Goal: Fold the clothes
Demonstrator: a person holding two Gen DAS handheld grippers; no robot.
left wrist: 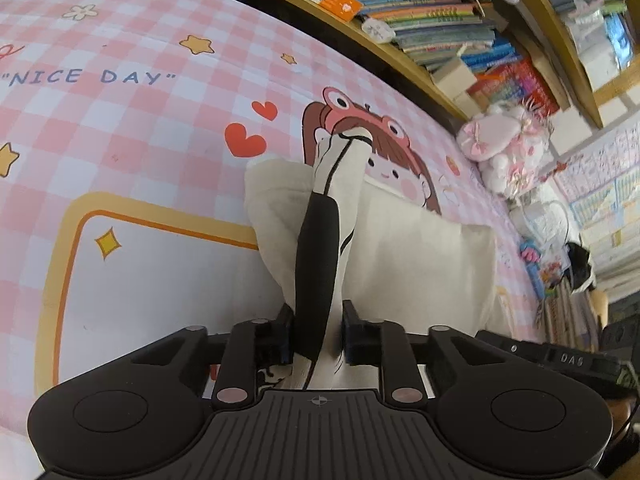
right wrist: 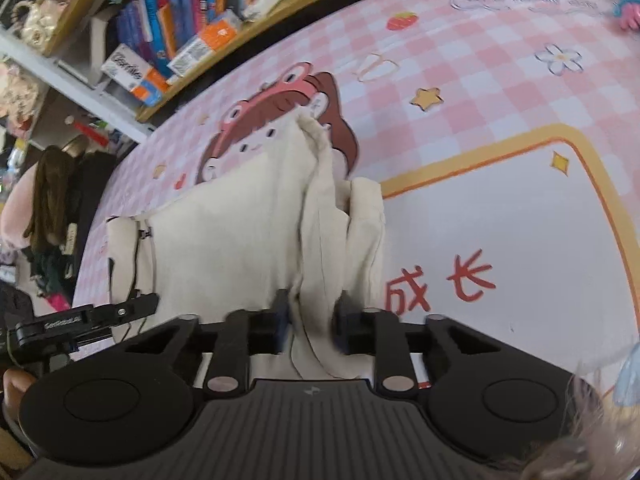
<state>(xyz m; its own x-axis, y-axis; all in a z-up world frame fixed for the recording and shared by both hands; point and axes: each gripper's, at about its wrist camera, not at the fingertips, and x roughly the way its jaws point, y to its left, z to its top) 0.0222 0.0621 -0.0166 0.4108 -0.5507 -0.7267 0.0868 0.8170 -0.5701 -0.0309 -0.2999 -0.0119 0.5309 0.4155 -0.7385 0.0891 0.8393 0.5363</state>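
A cream garment (left wrist: pixel 420 256) lies partly folded on the pink checked mat (left wrist: pixel 140 128). One raised fold of it carries a black band (left wrist: pixel 316 264). That fold runs up between the fingers of my left gripper (left wrist: pixel 318 332), which is shut on it. In the right wrist view the same cream garment (right wrist: pixel 224 232) spreads to the left, with a black cord at its left edge. A bunched ridge of the cloth (right wrist: pixel 320 248) passes between the fingers of my right gripper (right wrist: pixel 311 320), which is shut on it. The pads themselves are hidden by fabric.
A wooden bookshelf (left wrist: pixel 420 20) full of books runs along the far edge of the mat. A pink and white plush toy (left wrist: pixel 500 140) and small items sit at the right end. A person with long hair (right wrist: pixel 48 200) is at the left past the mat's edge.
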